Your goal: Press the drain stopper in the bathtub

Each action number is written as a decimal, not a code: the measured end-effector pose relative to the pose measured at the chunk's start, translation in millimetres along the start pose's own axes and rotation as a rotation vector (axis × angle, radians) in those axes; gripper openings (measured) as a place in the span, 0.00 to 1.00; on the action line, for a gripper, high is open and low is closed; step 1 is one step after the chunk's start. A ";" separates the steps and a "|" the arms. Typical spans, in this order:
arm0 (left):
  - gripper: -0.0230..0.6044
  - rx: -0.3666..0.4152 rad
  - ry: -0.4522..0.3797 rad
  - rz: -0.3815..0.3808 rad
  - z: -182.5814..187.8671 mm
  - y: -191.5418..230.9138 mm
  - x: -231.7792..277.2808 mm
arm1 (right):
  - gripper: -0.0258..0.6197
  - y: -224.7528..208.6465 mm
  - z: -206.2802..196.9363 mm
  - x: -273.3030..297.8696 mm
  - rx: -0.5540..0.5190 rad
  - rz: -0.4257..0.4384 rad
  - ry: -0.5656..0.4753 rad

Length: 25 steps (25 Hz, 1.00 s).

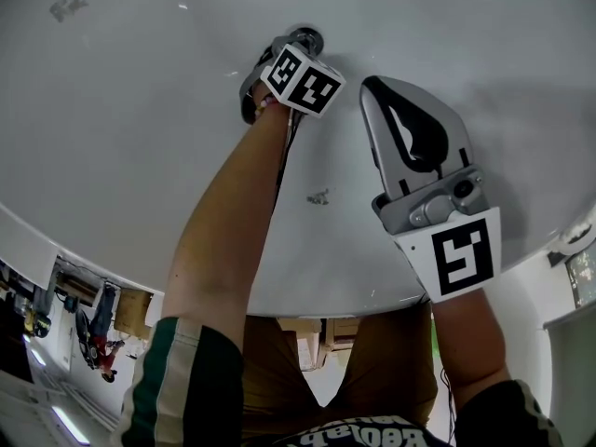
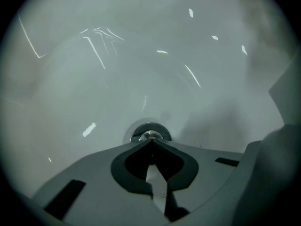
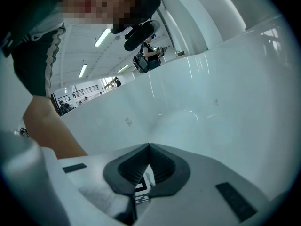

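- The white bathtub (image 1: 112, 138) fills nearly the whole head view, its smooth curved floor catching streaks of light.
- The person's left forearm (image 1: 228, 222) reaches far down into the tub. The right arm is shorter in view, at the lower right.
- The right gripper (image 1: 372, 84) hangs above the tub floor, well to the right of the drain. Its jaws are together, tips meeting, with nothing between them (image 3: 149, 146).
- The left gripper (image 1: 296, 47) points steeply down at the drain, with its marker cube (image 1: 300, 77) facing up. Its jaws are closed tip to tip and grip nothing (image 2: 151, 141).
- The round chrome drain stopper (image 2: 150, 132) sits in the tub floor right at the left jaw tips, which overlap its near edge. Whether they actually touch it cannot be told.
- A small dark scuff (image 1: 319, 196) marks the tub floor between the two arms.
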<state>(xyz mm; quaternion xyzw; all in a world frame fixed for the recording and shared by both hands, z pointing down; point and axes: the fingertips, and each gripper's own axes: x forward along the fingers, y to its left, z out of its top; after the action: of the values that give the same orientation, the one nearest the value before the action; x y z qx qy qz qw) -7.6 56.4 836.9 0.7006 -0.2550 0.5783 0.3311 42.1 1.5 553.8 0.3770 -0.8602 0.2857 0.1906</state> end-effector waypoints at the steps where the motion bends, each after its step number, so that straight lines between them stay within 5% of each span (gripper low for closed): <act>1: 0.05 -0.002 0.007 -0.001 -0.3 0.6 0.3 | 0.06 -0.8 0.3 0.1 0.003 -0.003 -0.002; 7: 0.05 0.094 0.041 0.050 -1.7 -0.3 4.8 | 0.06 -1.7 -1.5 0.5 0.025 -0.007 -0.003; 25: 0.05 0.062 0.013 0.059 -2.5 1.7 4.6 | 0.06 -2.5 8.3 0.8 0.041 -0.016 -0.047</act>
<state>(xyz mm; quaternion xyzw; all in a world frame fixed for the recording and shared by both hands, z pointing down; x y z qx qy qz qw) -9.5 57.3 841.9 0.6991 -0.2553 0.5998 0.2937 42.6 -5.6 548.7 0.3942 -0.8554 0.2929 0.1647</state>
